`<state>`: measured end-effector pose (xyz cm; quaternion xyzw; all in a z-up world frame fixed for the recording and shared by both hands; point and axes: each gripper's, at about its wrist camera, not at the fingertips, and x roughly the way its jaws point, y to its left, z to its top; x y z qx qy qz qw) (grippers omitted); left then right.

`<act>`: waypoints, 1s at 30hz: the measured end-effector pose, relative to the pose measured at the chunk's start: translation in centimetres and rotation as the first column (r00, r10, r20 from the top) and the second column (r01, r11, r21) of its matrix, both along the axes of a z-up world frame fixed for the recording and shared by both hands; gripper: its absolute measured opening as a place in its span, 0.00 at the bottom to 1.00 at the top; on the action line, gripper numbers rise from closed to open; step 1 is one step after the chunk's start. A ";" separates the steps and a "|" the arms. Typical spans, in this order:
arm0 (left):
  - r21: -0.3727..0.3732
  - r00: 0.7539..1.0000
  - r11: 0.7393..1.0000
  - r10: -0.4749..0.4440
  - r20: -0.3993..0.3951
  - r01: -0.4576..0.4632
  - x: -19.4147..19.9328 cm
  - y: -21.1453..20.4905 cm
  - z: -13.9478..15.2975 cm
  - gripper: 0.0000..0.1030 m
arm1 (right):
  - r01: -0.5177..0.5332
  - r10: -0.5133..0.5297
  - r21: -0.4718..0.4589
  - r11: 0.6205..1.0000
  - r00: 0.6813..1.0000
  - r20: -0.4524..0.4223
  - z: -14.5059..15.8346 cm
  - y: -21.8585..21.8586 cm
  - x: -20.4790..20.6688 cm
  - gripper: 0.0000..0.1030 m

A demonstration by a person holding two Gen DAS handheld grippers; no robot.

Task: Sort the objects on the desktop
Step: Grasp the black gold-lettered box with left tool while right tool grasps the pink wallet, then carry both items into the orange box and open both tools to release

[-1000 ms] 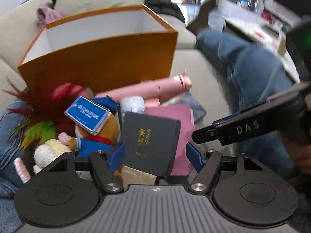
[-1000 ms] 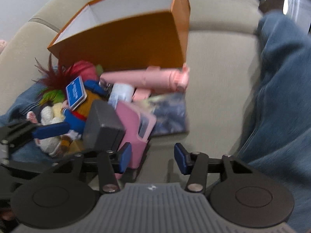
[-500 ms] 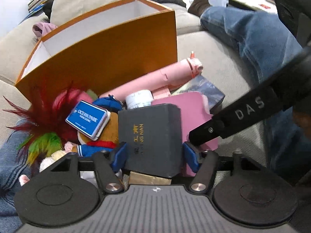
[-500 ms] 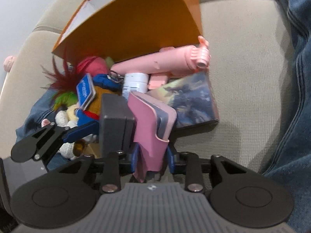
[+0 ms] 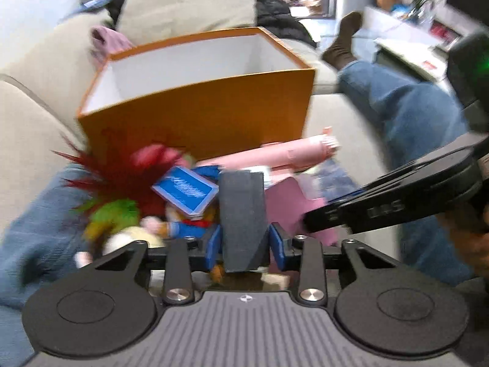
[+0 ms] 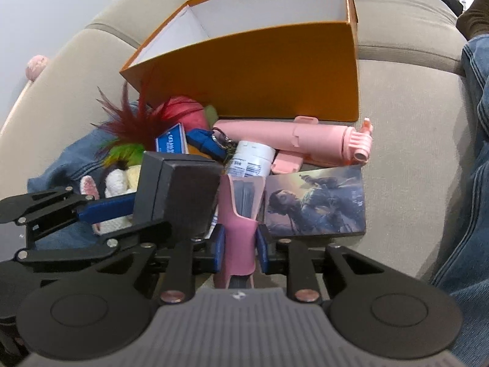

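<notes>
My left gripper (image 5: 244,242) is shut on a dark grey box (image 5: 243,214), held upright above the pile; the box also shows in the right wrist view (image 6: 180,192). My right gripper (image 6: 240,243) is shut on a pink case (image 6: 240,238) with a dark item inside it. The pink case shows beside the box in the left wrist view (image 5: 290,208). An open orange box (image 5: 195,107) with a white inside stands behind the pile on the beige sofa; it also shows in the right wrist view (image 6: 259,70).
The pile holds a pink tube (image 6: 293,140), a white bottle (image 6: 252,159), a blue card box (image 5: 186,191), a plush toy with red and green feathers (image 5: 119,183) and a picture card (image 6: 316,203). A person's jeans leg (image 5: 406,116) lies at right.
My left gripper closed on the dark grey box and turned it edge-on. My right gripper closed on the pink case and lifted it slightly.
</notes>
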<state>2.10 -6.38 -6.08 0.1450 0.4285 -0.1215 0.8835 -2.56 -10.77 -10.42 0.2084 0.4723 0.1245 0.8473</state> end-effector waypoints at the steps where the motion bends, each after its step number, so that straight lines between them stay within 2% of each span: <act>1: 0.049 1.000 0.999 0.006 0.024 -0.007 -0.2 -0.3 0.0 0.36 | -0.002 0.002 0.001 1.000 1.000 0.002 0.0 0.1 0.0 0.24; 2: 0.058 1.000 0.998 0.009 0.027 -0.010 -0.1 -0.2 -0.2 0.36 | -0.004 0.004 -0.001 1.000 1.000 0.007 0.1 0.3 -0.1 0.24; 7: 0.000 0.999 1.000 0.030 0.039 -0.030 0.9 0.8 -0.6 0.35 | 0.018 -0.017 -0.047 0.999 1.000 0.013 -0.2 0.9 0.3 0.25; 10: -0.081 0.998 0.996 0.048 0.027 -0.045 1.2 1.9 -0.4 0.35 | 0.028 -0.028 -0.021 0.999 1.000 0.007 -0.3 0.4 0.1 0.25; 14: -0.179 1.000 0.984 0.019 0.004 -0.018 0.6 2.4 0.5 0.35 | 0.044 -0.044 0.006 0.999 0.999 -0.005 -0.5 0.0 -0.2 0.25; 17: -0.189 1.000 0.982 0.023 -0.004 -0.024 0.7 2.6 0.1 0.36 | 0.056 -0.056 0.010 0.998 0.998 -0.020 -0.8 -0.3 -0.2 0.25; 20: -0.209 0.990 0.968 0.127 -0.064 -0.138 1.6 4.1 -0.6 0.37 | 0.061 -0.060 0.021 0.998 0.998 -0.026 -0.9 -0.5 -0.3 0.25; 24: -0.267 0.989 0.954 0.122 -0.082 -0.139 2.0 4.7 -1.0 0.49 | 0.054 -0.054 0.014 0.998 0.998 -0.022 -0.8 -0.3 -0.4 0.29; 27: -0.273 0.986 0.950 0.129 -0.109 -0.155 2.9 4.6 -2.0 0.50 | 0.050 -0.050 0.006 0.999 0.999 -0.019 -0.8 -0.1 -0.4 0.29; 30: -0.308 0.983 0.936 0.133 -0.130 -0.168 3.4 4.8 -2.6 0.45 | 0.059 -0.058 0.010 0.998 0.998 -0.025 -1.0 -0.2 -0.4 0.28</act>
